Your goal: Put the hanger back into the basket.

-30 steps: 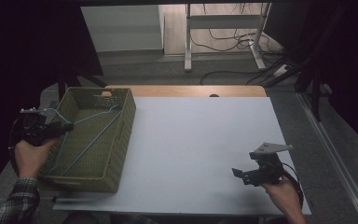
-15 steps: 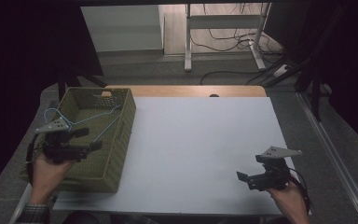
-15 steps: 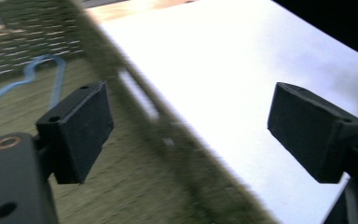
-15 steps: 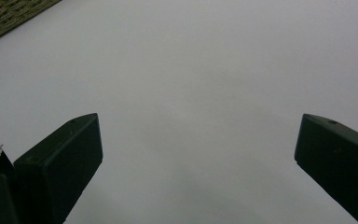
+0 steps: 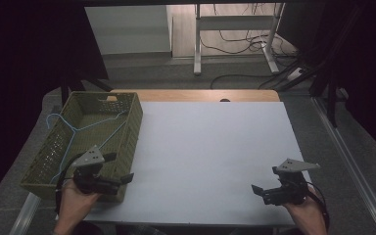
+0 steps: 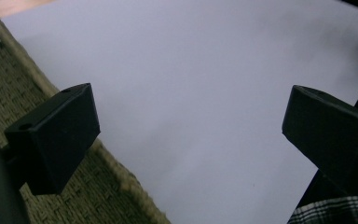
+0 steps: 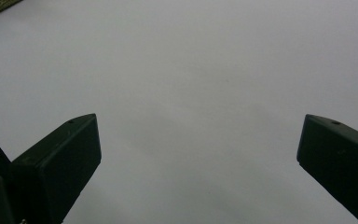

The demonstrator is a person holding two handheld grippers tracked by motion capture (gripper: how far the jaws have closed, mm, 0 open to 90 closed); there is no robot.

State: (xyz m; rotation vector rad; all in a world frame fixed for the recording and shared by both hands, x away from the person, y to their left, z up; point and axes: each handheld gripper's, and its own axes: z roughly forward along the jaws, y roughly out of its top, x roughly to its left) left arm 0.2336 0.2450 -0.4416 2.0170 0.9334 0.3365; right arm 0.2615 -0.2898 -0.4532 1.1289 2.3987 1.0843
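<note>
Partly hiding the basket (image 5: 127,115) corner, left gripper (image 5: 116,169) gapes wide; right gripper (image 5: 260,190) too, empty.

Left gripper (image 5: 119,168) is held in the person's left hand (image 5: 76,198) at the near left of the high view, its jaws set wide apart with nothing between them, one above the other and directed to the right. Right gripper (image 5: 258,191) is held in the right hand (image 5: 306,210) at the near right, jaws likewise wide apart and empty, directed to the left. The two grippers sit well apart. A plaid sleeve (image 6: 335,211) shows in the left gripper view.
</note>
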